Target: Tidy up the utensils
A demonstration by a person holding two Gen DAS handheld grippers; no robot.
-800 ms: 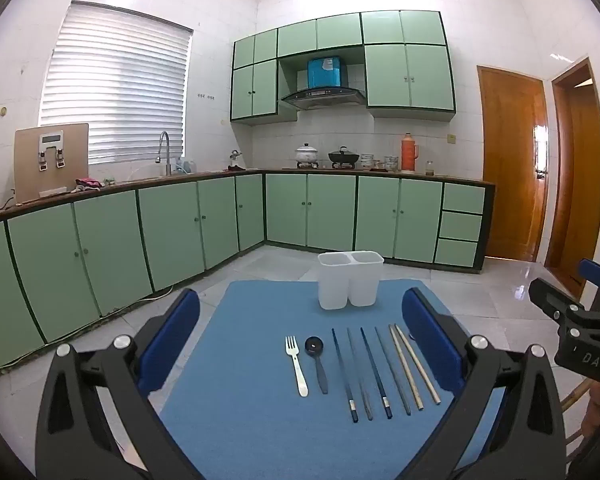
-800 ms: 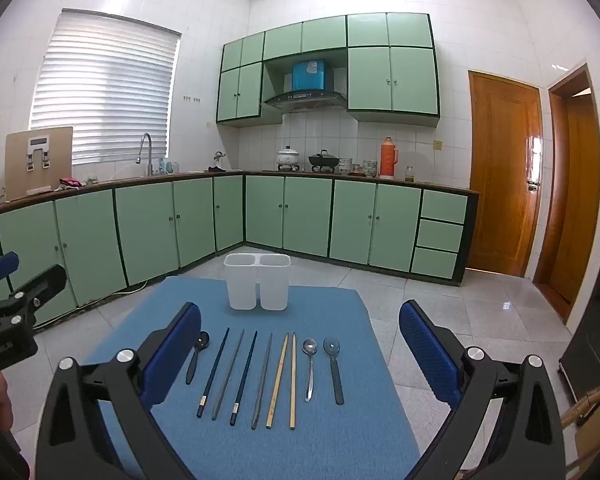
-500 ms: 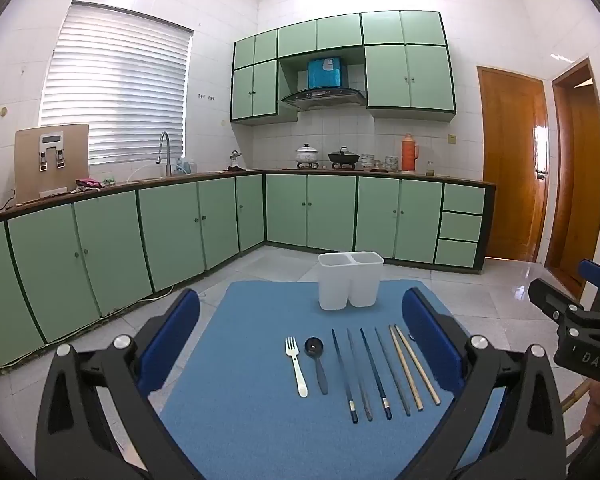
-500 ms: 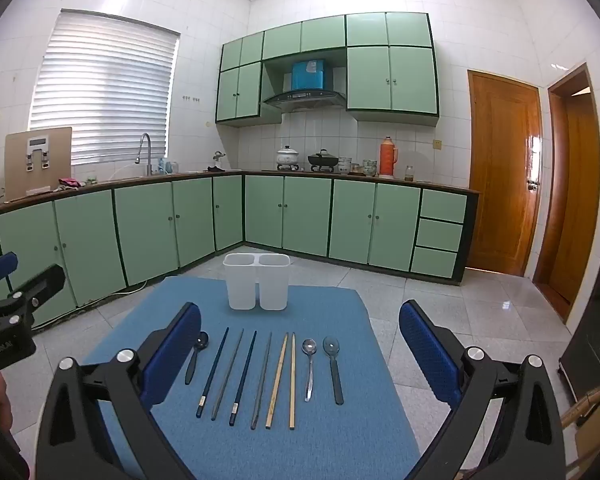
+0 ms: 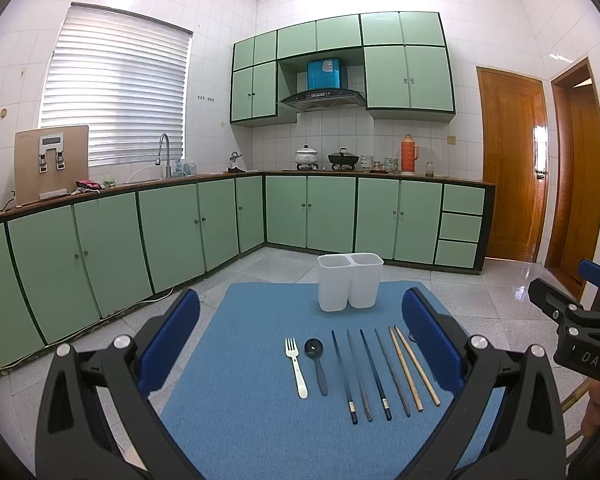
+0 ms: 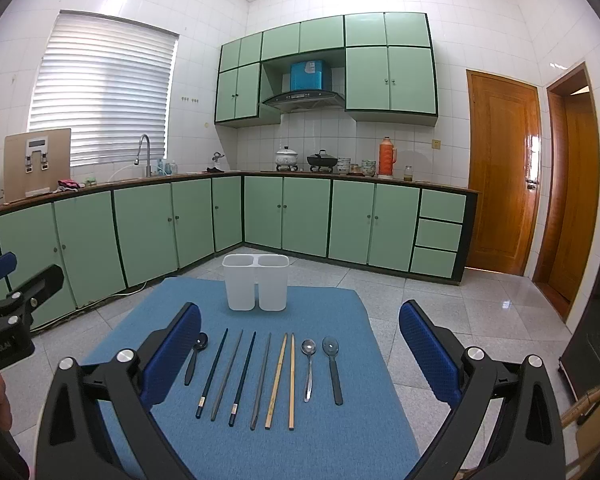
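A row of utensils lies on a blue mat [image 5: 240,420] [image 6: 340,440]. From the left: a white fork [image 5: 296,366], a black spoon [image 5: 317,362] [image 6: 194,356], several dark chopsticks [image 5: 360,372] [image 6: 236,372], two wooden chopsticks [image 5: 412,366] [image 6: 284,380], a metal spoon [image 6: 308,366], a dark spoon [image 6: 333,368]. A white two-compartment holder [image 5: 349,282] [image 6: 256,282] stands upright behind them. My left gripper [image 5: 300,340] and right gripper [image 6: 300,344] are both open and empty, held above the near side of the mat.
Green kitchen cabinets [image 5: 180,232] run along the walls behind the mat. A tiled floor [image 6: 440,300] surrounds the table. The right gripper shows at the right edge of the left wrist view [image 5: 572,320]; the left gripper shows at the left edge of the right wrist view [image 6: 12,304].
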